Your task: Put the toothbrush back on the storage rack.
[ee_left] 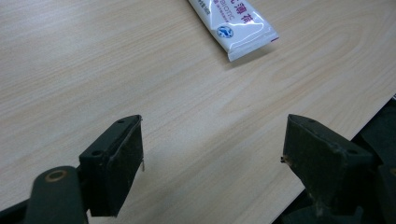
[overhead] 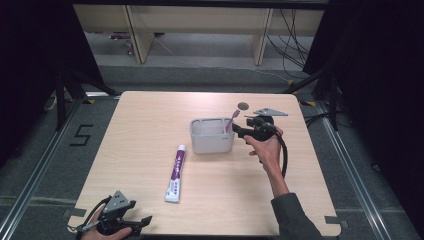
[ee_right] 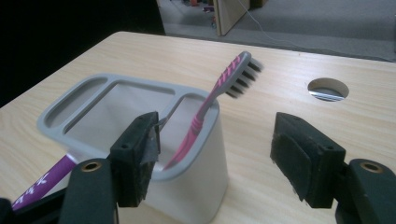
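Note:
A grey holder (overhead: 212, 135) with several compartments stands mid-table. A pink toothbrush (overhead: 231, 120) leans upright in its right end compartment, bristles up. My right gripper (overhead: 239, 129) hovers just right of the holder, open; in the right gripper view the holder's corner (ee_right: 201, 154) and the toothbrush (ee_right: 219, 93) sit ahead of the gripper (ee_right: 215, 154), whose pads touch nothing. A white and purple toothpaste tube (overhead: 176, 172) lies flat in front of the holder. My left gripper (overhead: 142, 222) rests open at the table's front left edge, with the tube's end (ee_left: 238, 21) ahead of the gripper (ee_left: 212, 154).
A round cable hole (overhead: 243, 106) sits in the table behind the holder, also seen as a hole (ee_right: 328, 89) in the right gripper view. The table's front edge (ee_left: 336, 140) runs close beside the left gripper. Wooden shelf legs (overhead: 137, 35) stand beyond the table.

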